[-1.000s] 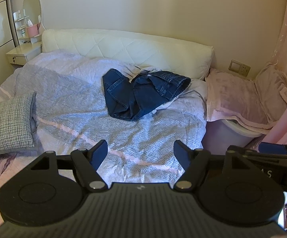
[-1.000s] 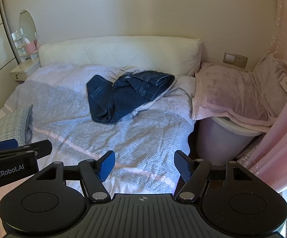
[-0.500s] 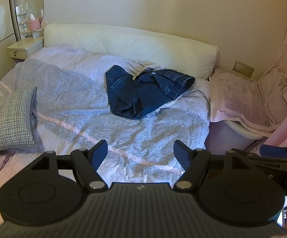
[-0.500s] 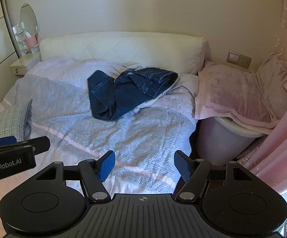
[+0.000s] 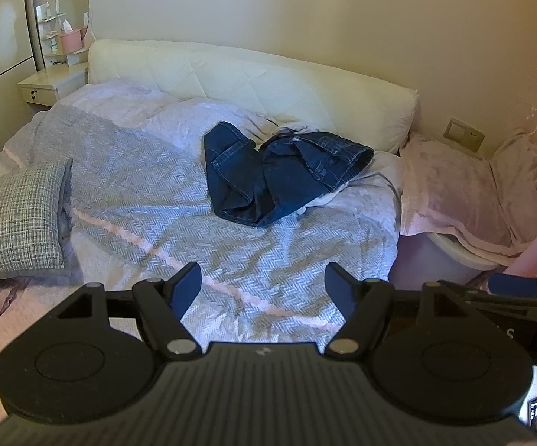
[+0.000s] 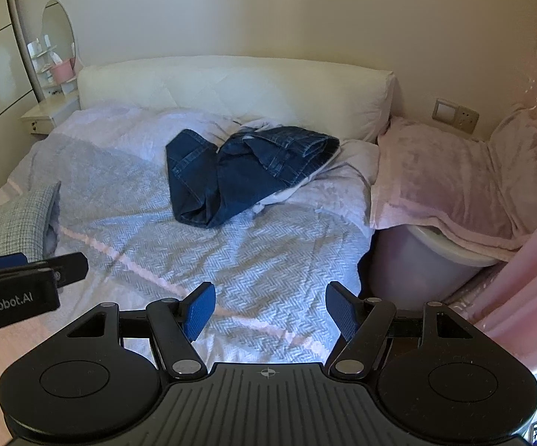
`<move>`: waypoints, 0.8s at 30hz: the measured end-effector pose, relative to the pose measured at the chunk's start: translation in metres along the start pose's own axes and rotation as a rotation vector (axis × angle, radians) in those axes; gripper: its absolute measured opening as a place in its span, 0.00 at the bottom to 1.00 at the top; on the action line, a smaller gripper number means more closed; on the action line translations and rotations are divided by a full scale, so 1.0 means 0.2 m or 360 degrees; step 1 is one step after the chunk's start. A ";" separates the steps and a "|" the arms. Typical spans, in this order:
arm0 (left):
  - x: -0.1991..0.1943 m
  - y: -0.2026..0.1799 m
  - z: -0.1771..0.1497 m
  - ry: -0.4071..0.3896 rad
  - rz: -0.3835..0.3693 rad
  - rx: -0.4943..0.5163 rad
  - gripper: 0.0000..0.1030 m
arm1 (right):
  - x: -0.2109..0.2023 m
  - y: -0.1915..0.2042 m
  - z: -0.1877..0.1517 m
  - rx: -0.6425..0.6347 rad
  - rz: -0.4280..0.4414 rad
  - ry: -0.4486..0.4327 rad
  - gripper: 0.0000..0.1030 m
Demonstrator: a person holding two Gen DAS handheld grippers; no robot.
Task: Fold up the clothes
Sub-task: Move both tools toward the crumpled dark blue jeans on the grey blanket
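Note:
A crumpled pair of dark blue jeans (image 5: 276,174) (image 6: 238,171) lies in a heap near the head of the bed, with a bit of white cloth under its right side. My left gripper (image 5: 263,290) hangs open over the foot of the bed, well short of the jeans, nothing between its fingers. My right gripper (image 6: 268,308) is likewise open and empty, with blue pads (image 6: 199,310). Each gripper shows at the edge of the other's view: the right gripper (image 5: 517,297) and the left gripper (image 6: 19,282).
The bed has a grey herringbone cover (image 5: 164,200) and a white padded headboard (image 5: 253,81). A checked grey pillow (image 5: 16,219) lies at the left. A pink blanket (image 6: 454,174) drapes over a tub right of the bed. A dressing table with a mirror (image 5: 57,67) stands at the far left.
Both grippers have drifted slightly forward and upward toward the bed, so the jeans look a little nearer. Both stay open.

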State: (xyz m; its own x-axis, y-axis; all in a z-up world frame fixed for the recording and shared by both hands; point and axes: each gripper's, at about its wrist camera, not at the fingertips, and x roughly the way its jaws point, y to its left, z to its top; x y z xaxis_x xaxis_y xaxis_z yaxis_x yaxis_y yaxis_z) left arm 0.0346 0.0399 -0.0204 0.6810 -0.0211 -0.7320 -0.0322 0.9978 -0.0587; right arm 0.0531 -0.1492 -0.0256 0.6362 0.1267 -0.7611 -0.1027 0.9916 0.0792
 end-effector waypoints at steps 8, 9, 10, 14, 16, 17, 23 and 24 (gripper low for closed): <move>0.15 -0.03 0.06 0.0043 0.0031 -0.0012 0.68 | 0.16 -0.06 0.07 -0.0026 0.0028 0.0059 0.67; 0.17 -0.03 0.08 0.0051 0.0037 -0.0013 0.68 | 0.19 -0.07 0.08 -0.0031 0.0034 0.0069 0.67; 0.20 -0.04 0.09 0.0061 0.0044 -0.0016 0.68 | 0.22 -0.09 0.10 -0.0036 0.0041 0.0079 0.67; 0.35 -0.07 0.16 0.0104 0.0079 -0.0030 0.68 | 0.37 -0.13 0.17 -0.0063 0.0073 0.0124 0.67; 0.41 -0.08 0.18 0.0131 0.0088 -0.0043 0.68 | 0.44 -0.15 0.22 -0.0076 0.0082 0.0152 0.67; 0.45 -0.09 0.20 0.0144 0.0092 -0.0050 0.68 | 0.48 -0.16 0.25 -0.0082 0.0088 0.0166 0.67; 0.64 -0.14 0.34 0.0190 0.0127 -0.0088 0.68 | 0.65 -0.24 0.42 -0.0128 0.0114 0.0205 0.67; 0.67 -0.15 0.36 0.0195 0.0130 -0.0092 0.68 | 0.67 -0.26 0.45 -0.0134 0.0115 0.0209 0.67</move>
State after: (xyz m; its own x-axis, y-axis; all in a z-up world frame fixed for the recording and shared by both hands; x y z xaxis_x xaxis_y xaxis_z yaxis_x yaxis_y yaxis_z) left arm 0.1793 0.0118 -0.0669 0.5801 0.0492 -0.8131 -0.1284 0.9912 -0.0316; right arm 0.2133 -0.1807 -0.0741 0.5198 0.1877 -0.8334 -0.2121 0.9734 0.0869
